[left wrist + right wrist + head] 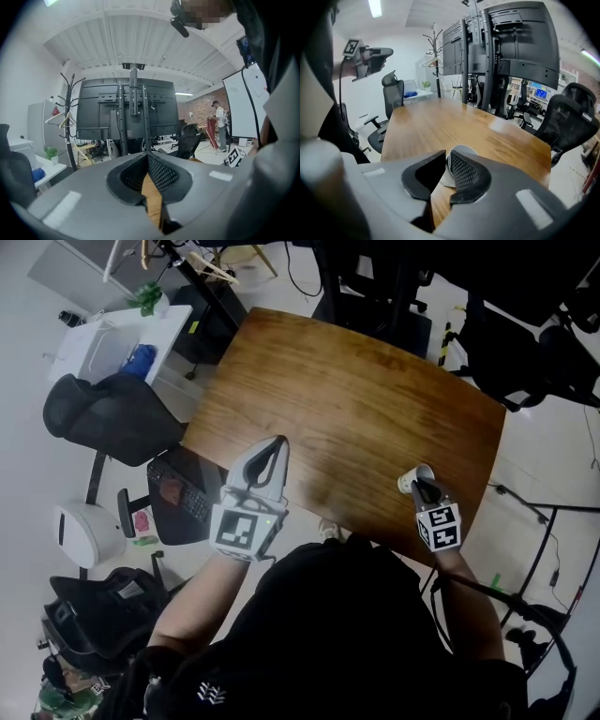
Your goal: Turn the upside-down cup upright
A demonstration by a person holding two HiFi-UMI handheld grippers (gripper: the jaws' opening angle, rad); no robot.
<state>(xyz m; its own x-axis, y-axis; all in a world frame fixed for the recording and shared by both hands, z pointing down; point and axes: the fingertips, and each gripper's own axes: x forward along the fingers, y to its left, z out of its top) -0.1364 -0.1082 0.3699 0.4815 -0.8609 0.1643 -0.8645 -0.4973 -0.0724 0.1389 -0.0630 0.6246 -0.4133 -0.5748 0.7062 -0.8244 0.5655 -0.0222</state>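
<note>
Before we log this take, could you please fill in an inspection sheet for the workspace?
Surface: wooden table, bare apart from the cup.
Job's things: cup at the table's near right edge, gripped by its wall.
Clutter: nothing seen on the table.
Grippers: left gripper shut and empty, at the near left edge; right gripper shut on the cup.
Cables: black cable on the floor right of the table.
Surroundings: office chair and white side table at the left; monitor stand beyond the table.
</note>
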